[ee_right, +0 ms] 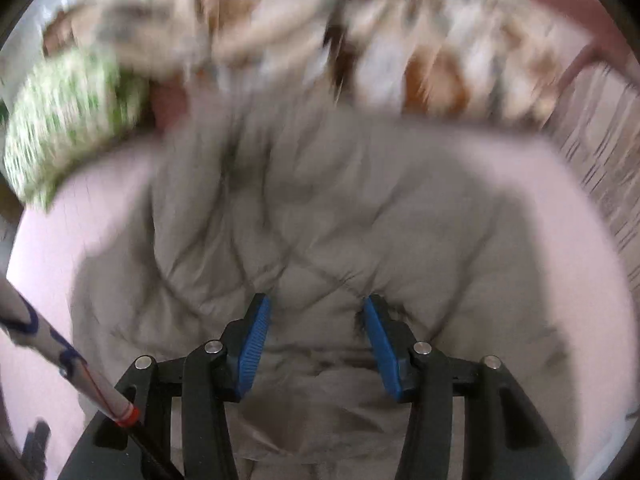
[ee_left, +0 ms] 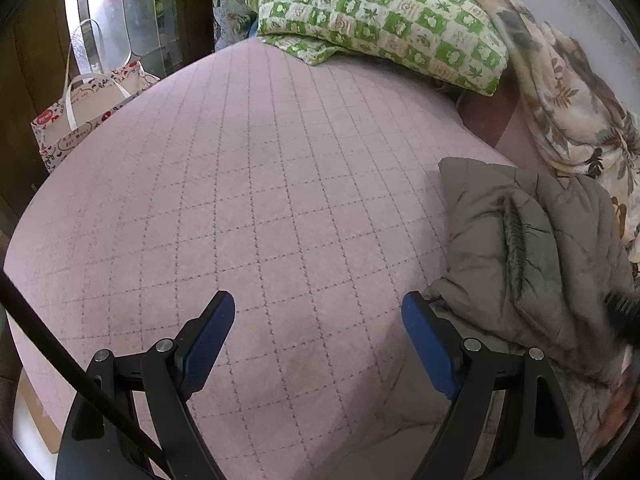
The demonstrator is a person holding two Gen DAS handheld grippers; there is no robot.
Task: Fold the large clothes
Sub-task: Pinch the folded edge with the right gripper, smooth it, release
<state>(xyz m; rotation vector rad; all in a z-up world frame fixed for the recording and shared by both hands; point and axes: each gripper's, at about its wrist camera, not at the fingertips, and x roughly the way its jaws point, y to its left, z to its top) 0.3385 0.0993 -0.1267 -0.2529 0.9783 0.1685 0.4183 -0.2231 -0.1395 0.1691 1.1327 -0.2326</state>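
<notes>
A grey quilted jacket [ee_left: 520, 240] lies bunched at the right side of a pink quilted bed cover [ee_left: 260, 184]. My left gripper [ee_left: 318, 304] is open and empty, low over the bare cover, with its right finger near the jacket's left edge. In the blurred right wrist view the jacket [ee_right: 320, 208] fills the middle. My right gripper [ee_right: 316, 308] is open just above the jacket, with its fingertips close to the padded fabric and nothing between its pads. The right gripper also shows as a dark blur in the left wrist view [ee_left: 622, 312].
A green and white patterned pillow [ee_left: 380, 12] lies at the head of the bed. A floral blanket [ee_left: 572, 112] is heaped along the right side. A patterned gift bag [ee_left: 80, 112] stands beside the bed's left edge, in front of a dark wooden door.
</notes>
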